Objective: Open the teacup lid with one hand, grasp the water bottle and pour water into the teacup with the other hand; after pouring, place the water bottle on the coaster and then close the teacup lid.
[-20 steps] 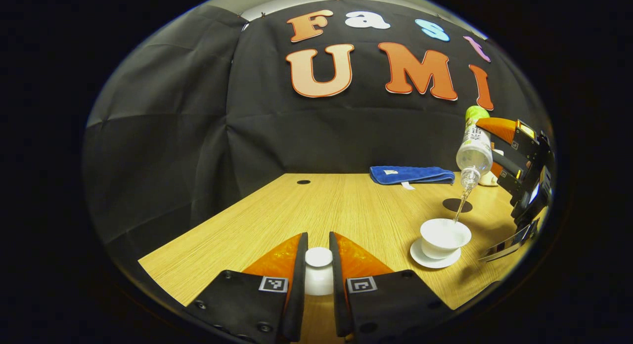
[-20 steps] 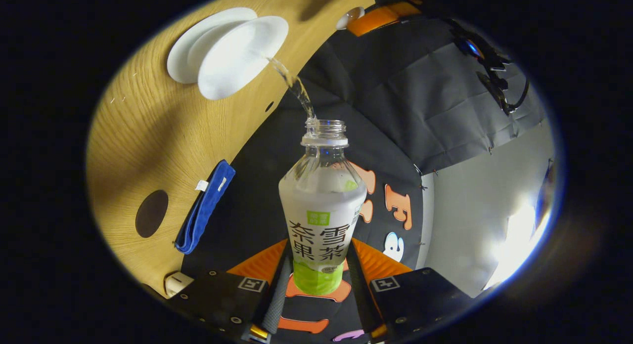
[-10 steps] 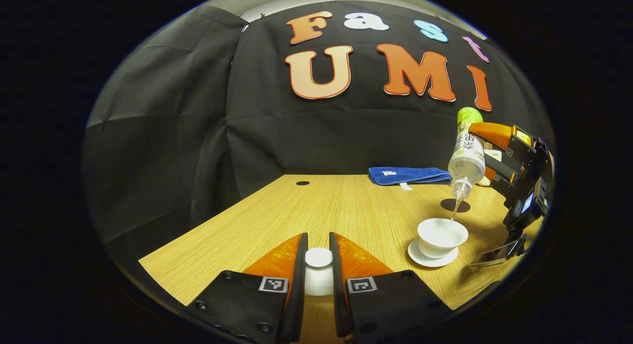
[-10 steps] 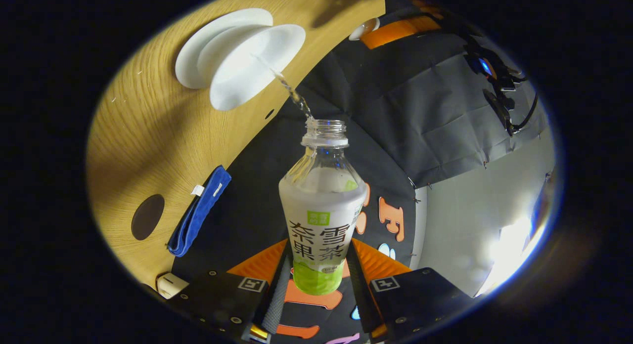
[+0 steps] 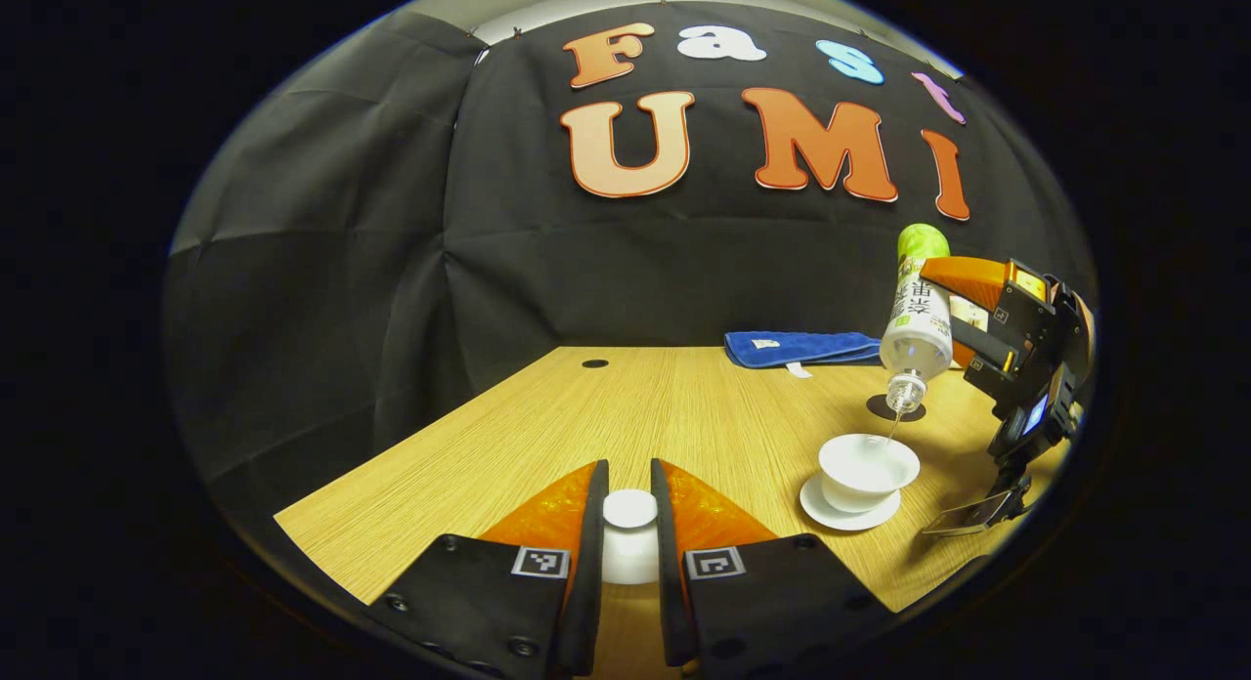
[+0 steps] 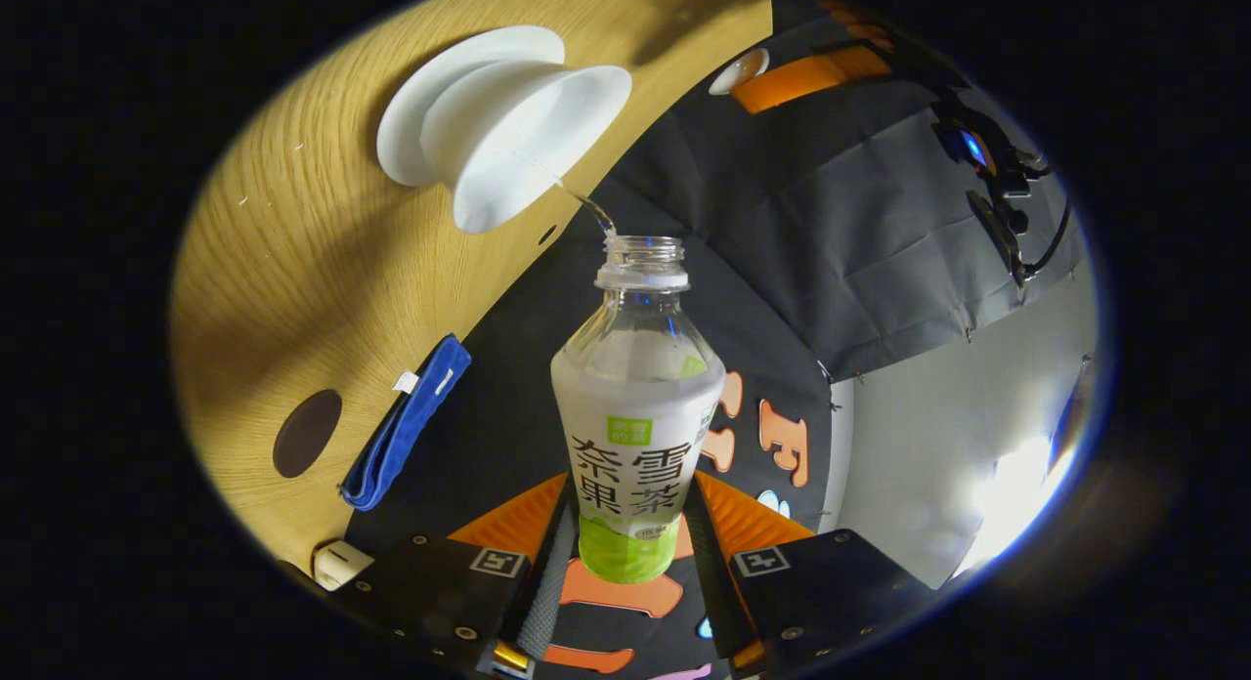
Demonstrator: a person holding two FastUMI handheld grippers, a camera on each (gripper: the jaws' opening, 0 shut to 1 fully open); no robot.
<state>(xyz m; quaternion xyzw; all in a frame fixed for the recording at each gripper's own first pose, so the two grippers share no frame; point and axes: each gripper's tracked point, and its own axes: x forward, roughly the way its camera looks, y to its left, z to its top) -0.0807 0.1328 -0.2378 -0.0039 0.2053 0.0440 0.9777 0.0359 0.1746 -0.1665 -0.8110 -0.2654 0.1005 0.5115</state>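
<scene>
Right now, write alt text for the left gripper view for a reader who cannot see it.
The left gripper is shut on the white lid above a wooden table. At far right the right gripper tips a bottle neck down, and a thin stream falls into the open teacup on its saucer. A blue cloth and dark coaster lie behind.

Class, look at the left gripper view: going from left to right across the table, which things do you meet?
Teacup lid held in the left gripper → blue cloth → teacup on its saucer → right gripper.
</scene>
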